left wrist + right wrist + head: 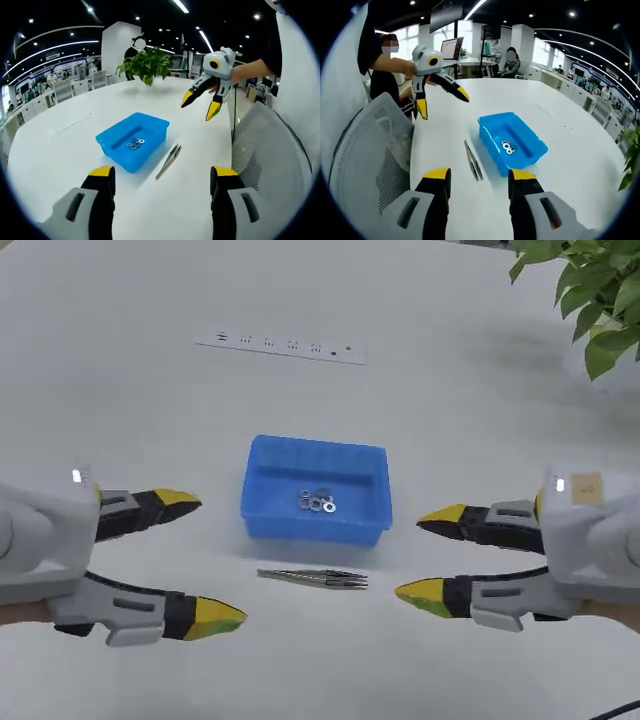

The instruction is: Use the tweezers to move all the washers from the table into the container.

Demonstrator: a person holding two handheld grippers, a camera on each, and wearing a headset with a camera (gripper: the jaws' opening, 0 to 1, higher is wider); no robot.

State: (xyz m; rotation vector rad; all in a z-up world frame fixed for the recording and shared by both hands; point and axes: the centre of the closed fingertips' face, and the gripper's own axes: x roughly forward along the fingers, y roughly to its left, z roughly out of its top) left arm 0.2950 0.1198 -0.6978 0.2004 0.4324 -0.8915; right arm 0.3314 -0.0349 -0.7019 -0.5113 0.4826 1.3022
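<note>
Left gripper [220,560], right gripper [408,557] gape; tweezers [312,578] beside container [315,526] holding washers [317,502]

- The worktop [120,400] is white and smooth, and its far edge is rounded in the left gripper view.
- A blue container [310,527], rectangular and open-topped, sits at the middle of the worktop.
- The tweezers [315,578] lie flat at the container's 6 o'clock, just beside it but not touching, and run along its near wall.
- A white power strip [280,345] lies flat at the container's 12 o'clock, well apart from it.
- The green leaves of a plant [600,300] show at the container's 2 o'clock; its base is out of sight.
</note>
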